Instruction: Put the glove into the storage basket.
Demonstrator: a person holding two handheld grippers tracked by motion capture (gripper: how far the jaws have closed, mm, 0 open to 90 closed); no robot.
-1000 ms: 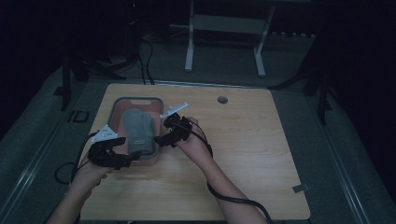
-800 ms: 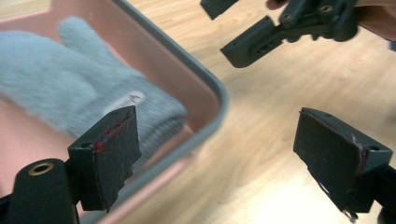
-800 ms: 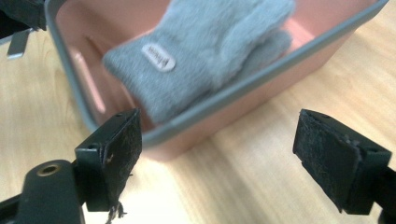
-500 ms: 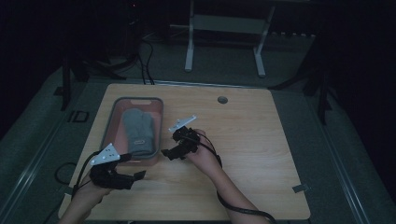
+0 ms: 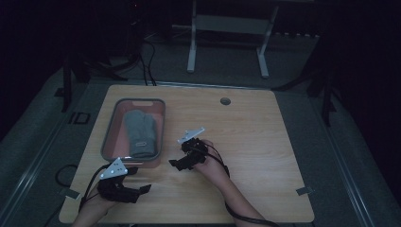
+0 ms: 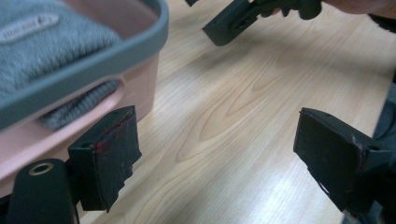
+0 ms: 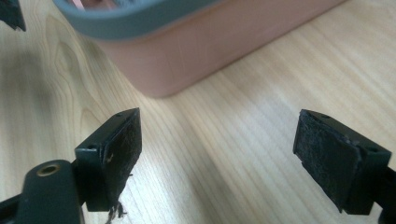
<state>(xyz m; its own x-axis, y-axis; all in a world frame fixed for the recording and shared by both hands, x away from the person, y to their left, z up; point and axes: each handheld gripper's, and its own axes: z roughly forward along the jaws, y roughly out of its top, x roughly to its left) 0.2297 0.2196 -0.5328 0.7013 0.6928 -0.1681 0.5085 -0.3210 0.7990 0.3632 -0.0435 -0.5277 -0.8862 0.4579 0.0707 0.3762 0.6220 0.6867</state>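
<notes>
Change: both hands drawn back from pink grey-rimmed plastic bin (image 5: pixel 109 137) toward near worktop (image 5: pixel 265 156) edge | left gripper (image 5: pixel 142 189), right gripper (image 5: pixel 176 163): jaws wide, empty | folded grey knitted cloth (image 5: pixel 140 132) lies inside bin | placing looks done.

No legible text or labels

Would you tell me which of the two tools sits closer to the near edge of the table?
The left tool, below the pink basket's near corner. The right tool sits farther up the table, right of the basket.
</notes>
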